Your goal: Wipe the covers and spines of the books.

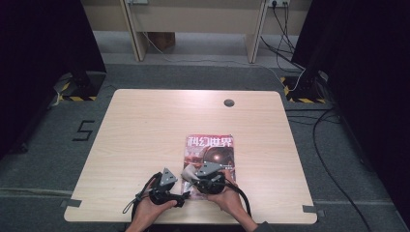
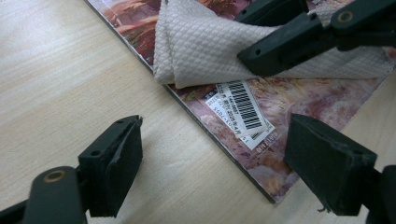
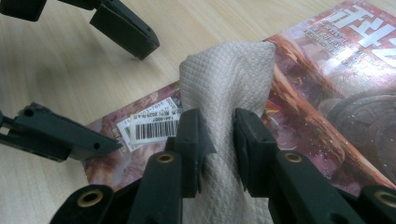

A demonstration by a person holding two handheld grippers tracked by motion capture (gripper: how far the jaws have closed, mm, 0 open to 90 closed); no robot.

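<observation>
White quilted cloth (image 3: 224, 88) is what I have clamped in my right gripper (image 3: 219, 135): both black jaws press on a bunched fold of it, and the free end stands up ahead of them. I take the magazine (image 1: 211, 157) as my landmark. It lies flat on the pale wooden table (image 1: 145, 125), title end away from me, near the edge closest to me. The cloth rests on the magazine's near left corner, just above the white barcode label (image 3: 152, 126), and one folded end reaches the magazine's left edge. My right gripper sits over that same corner, touching the cover only through the cloth as far as I can tell.

My left gripper (image 2: 212, 158) hangs just left of the magazine's near corner, jaws wide apart with nothing between them but bare table and the corner of the cover with its barcode label. It touches neither cloth nor magazine. A dark round grommet (image 1: 229, 103) sits in the tabletop well beyond the magazine's far end.
</observation>
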